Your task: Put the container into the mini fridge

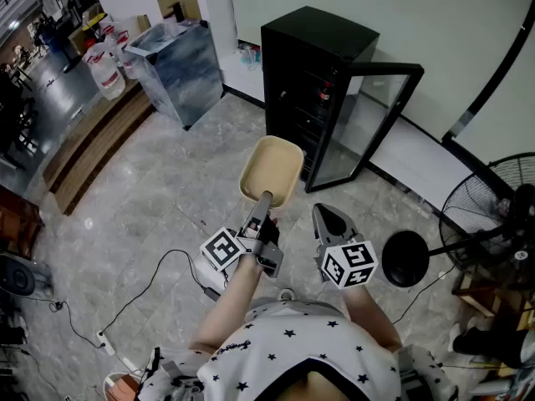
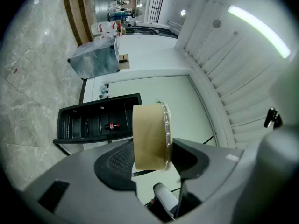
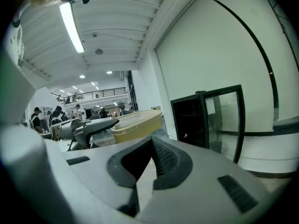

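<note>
Beige plastic, the container (image 1: 272, 170) hung at the frame's centre, clamped by its near end in the left tongs (image 1: 265, 203), just short of the mini fridge (image 1: 309, 57), whose glass door (image 1: 372, 119) stood open. The left forearm (image 1: 241, 295) reached up-frame, tongs tipped slightly upward; the right tongs (image 1: 328, 218), pinched together on nothing, hovered just right. The container was an oblong, round-cornered tub with a clear lip.

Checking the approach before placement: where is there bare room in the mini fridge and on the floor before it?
In the mini fridge, one shelf holds a bottle; the other shelves look bare, though dark. The floor between the held container and the open glass door is bare. Crowded: the fan to the right, cables beside the person.
</note>
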Tool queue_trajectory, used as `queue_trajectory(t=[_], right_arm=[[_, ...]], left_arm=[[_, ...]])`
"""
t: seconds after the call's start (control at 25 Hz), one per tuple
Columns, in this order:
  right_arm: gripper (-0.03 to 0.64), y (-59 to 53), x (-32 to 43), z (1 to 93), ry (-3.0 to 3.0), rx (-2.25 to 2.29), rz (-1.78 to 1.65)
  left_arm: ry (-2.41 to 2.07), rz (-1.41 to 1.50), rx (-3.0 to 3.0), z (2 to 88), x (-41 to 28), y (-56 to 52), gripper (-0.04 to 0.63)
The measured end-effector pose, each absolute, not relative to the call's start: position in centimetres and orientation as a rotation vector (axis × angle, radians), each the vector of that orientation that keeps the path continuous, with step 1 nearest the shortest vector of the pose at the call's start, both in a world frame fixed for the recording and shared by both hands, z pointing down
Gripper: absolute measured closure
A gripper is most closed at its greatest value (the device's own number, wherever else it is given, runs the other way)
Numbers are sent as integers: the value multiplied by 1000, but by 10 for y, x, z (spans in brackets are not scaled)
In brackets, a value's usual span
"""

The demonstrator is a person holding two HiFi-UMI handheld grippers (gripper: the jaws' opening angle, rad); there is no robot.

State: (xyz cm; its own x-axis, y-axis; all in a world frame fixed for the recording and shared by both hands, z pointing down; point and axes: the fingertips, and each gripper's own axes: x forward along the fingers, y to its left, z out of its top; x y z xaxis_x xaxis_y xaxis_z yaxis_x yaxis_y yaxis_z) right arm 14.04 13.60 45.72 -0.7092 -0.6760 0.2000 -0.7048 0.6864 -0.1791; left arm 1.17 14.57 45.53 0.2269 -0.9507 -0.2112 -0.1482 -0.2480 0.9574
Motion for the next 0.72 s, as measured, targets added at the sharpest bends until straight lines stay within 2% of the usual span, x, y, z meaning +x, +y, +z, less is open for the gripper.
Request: queue_trajectory(t=[0.72], right_arm=[[624, 138, 149, 453, -2784, 1158, 406]], left_arm=[[-1032, -1177, 1595, 443, 21, 156, 366]])
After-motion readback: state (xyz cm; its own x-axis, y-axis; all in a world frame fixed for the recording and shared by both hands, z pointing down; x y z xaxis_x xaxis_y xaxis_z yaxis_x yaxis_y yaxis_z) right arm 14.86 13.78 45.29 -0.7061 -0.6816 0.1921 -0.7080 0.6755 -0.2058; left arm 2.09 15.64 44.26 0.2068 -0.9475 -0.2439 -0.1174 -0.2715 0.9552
